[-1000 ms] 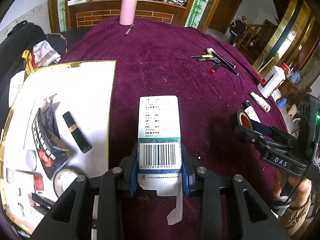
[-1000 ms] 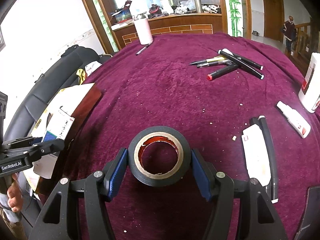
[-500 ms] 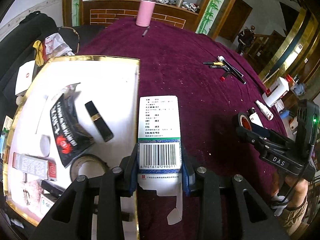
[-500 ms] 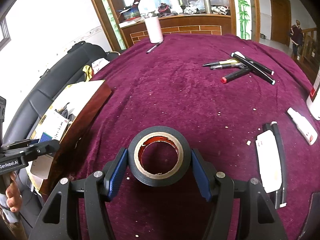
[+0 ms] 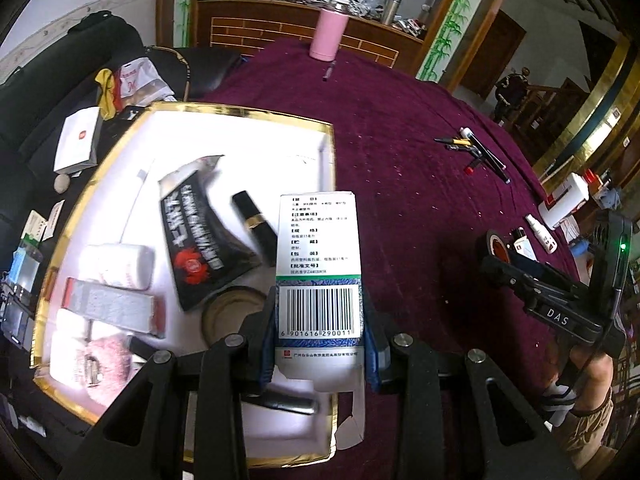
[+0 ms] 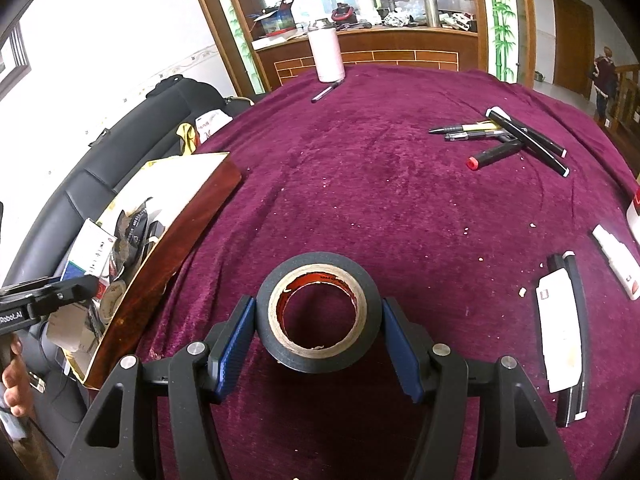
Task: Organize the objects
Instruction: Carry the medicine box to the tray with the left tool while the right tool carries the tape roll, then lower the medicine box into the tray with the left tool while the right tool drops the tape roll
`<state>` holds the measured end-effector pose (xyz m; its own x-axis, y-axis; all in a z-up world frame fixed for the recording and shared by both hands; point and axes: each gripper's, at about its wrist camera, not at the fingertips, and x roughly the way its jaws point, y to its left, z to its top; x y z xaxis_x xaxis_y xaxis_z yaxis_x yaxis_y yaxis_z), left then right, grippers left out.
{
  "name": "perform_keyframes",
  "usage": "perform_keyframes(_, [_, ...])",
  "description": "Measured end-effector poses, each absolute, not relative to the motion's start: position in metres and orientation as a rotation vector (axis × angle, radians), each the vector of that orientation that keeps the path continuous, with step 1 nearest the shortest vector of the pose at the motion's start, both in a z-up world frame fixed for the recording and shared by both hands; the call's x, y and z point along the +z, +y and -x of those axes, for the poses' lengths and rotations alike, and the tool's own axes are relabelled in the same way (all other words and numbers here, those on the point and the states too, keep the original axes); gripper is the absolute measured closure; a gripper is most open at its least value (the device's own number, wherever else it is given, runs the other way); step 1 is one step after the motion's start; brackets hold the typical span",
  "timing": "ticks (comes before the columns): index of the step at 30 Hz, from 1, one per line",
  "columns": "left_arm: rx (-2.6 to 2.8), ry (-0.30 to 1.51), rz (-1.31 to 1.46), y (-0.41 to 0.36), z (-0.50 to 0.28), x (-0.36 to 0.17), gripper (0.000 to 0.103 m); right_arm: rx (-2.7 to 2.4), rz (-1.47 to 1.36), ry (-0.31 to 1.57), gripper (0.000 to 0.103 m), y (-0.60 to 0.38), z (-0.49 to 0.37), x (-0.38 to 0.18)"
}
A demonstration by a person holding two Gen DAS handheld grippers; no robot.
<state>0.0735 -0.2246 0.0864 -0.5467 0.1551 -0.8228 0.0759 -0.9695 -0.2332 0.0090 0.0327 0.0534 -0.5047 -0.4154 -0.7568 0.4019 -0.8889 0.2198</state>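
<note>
One medicine box [image 5: 318, 264], one tape roll [image 6: 316, 312], gripped

Barcode box [image 5: 318, 264] reads 6901616290011; right gripper [image 5: 556, 316] "DAS"; left gripper [image 6: 16, 316] seemingly "Robot.AI"

White barcoded carton [image 5: 318, 280] above gold-rimmed tray [image 5: 240, 114] — black tape roll [image 6: 316, 312] seemingly lifted.

Your medicine box [image 5: 318, 264] hides part of the lipstick tube [image 5: 254, 222] and the tape ring [image 5: 232, 312] in the gold-rimmed tray [image 5: 256, 116]. The tray's small white items are too blurred for you to name. In the right wrist view, the white bottle [image 6: 634, 212] is cut off by the edge.
</note>
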Motion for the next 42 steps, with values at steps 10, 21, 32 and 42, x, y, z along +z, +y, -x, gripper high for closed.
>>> perform_keyframes(10, [2.783,-0.435,1.489,-0.262,-0.086,0.093,0.069,-2.368,-1.204,-0.014,0.035,0.028,-0.01,0.052])
perform_keyframes(21, [2.877,-0.451,1.513,-0.31,-0.082,0.1,0.069,-2.364,-1.201,0.003,0.035,0.025,-0.011,0.053])
perform_keyframes(32, [2.826,-0.458,1.616,-0.352,-0.037,0.092,0.069,-2.358,-1.197,0.017,0.035,0.018,-0.011,0.054])
perform_keyframes(42, [2.767,-0.381,1.732,-0.369,0.018,0.067,0.069,-2.36,-1.202,0.031,0.035,0.011,-0.009,0.056])
